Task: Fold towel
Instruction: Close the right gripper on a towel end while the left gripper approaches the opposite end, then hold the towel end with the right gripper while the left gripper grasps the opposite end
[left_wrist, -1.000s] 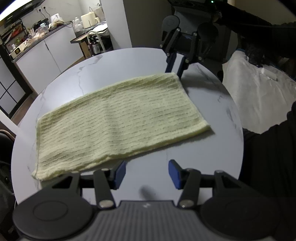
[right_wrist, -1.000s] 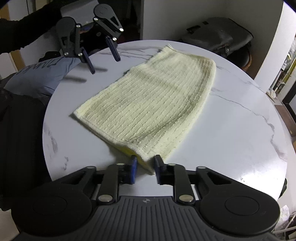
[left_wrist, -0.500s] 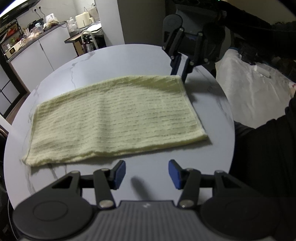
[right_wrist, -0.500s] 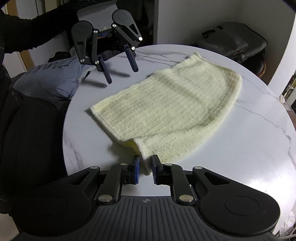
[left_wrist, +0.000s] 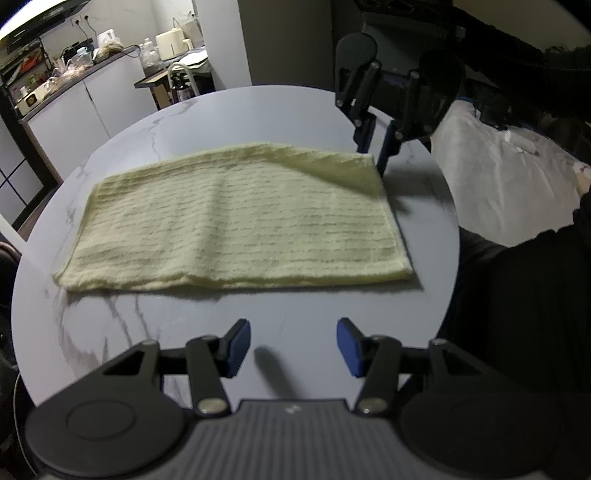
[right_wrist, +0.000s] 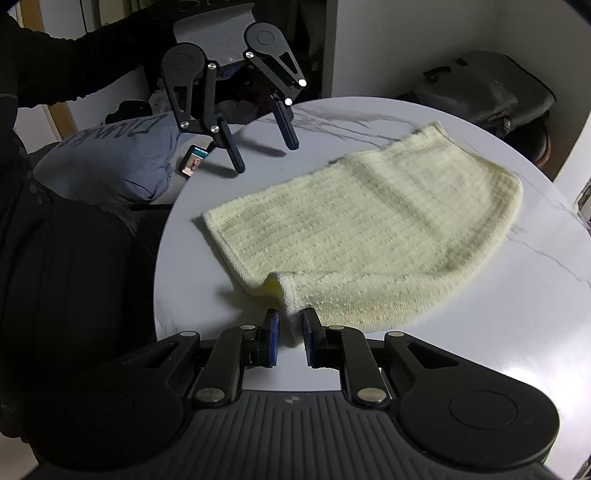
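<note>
A pale yellow ribbed towel (left_wrist: 236, 221) lies folded in half on a round white marble table (left_wrist: 295, 325). It also shows in the right wrist view (right_wrist: 369, 229). My left gripper (left_wrist: 291, 345) is open and empty, a little short of the towel's near long edge; it shows from the right wrist view (right_wrist: 264, 153) above the table's far edge. My right gripper (right_wrist: 290, 334) is shut on the towel's near corner and lifts it slightly off the table; it shows in the left wrist view (left_wrist: 373, 155) at the towel's far right corner.
A blue-grey cushion (right_wrist: 110, 162) and a small phone (right_wrist: 192, 164) lie beside the table on the left in the right wrist view. A white sheet (left_wrist: 509, 177) lies to the right of the table. Kitchen cabinets (left_wrist: 74, 110) stand at the far left.
My right gripper has lifted its towel corner and drawn it back, so the towel has turned and shifted on the table. My left gripper has stayed open and drifted back from the towel's edge.
</note>
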